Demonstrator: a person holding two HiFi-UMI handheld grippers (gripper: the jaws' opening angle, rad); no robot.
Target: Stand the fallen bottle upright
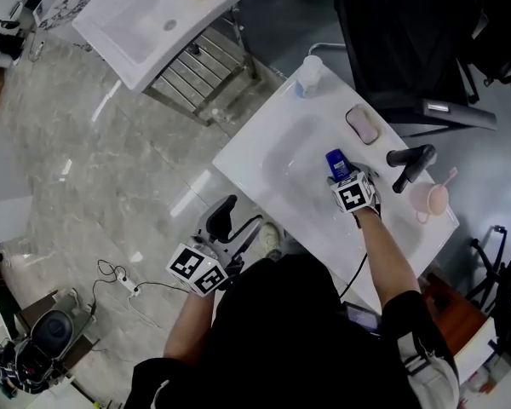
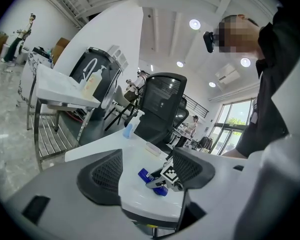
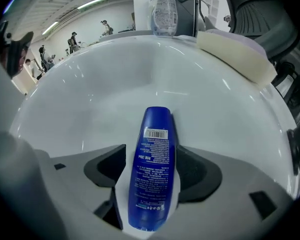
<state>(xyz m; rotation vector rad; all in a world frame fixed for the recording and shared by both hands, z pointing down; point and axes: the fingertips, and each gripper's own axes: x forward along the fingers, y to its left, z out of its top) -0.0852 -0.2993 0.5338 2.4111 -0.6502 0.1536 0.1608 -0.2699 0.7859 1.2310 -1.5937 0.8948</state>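
A blue bottle (image 1: pixel 337 162) lies on its side in the white sink basin (image 1: pixel 281 156); its barcode label faces up in the right gripper view (image 3: pixel 154 169). My right gripper (image 1: pixel 341 175) points steeply down over it. Its jaws (image 3: pixel 152 159) straddle the bottle's lower half, with a thin white gap on the left side, so the pads do not clearly press. My left gripper (image 1: pixel 243 211) hangs off the sink's near left edge, open and empty (image 2: pixel 147 166). From there I see the bottle (image 2: pixel 144 175) and the right gripper's marker cube (image 2: pixel 171 173).
A black faucet (image 1: pixel 411 162) and a pink cup (image 1: pixel 432 198) stand on the sink's right rim. A pale soap bar (image 1: pixel 362 124) and a clear pump bottle (image 1: pixel 309 73) sit farther back. A black office chair (image 1: pixel 400 41) stands behind. Another white basin (image 1: pixel 145 15) rests on a metal rack.
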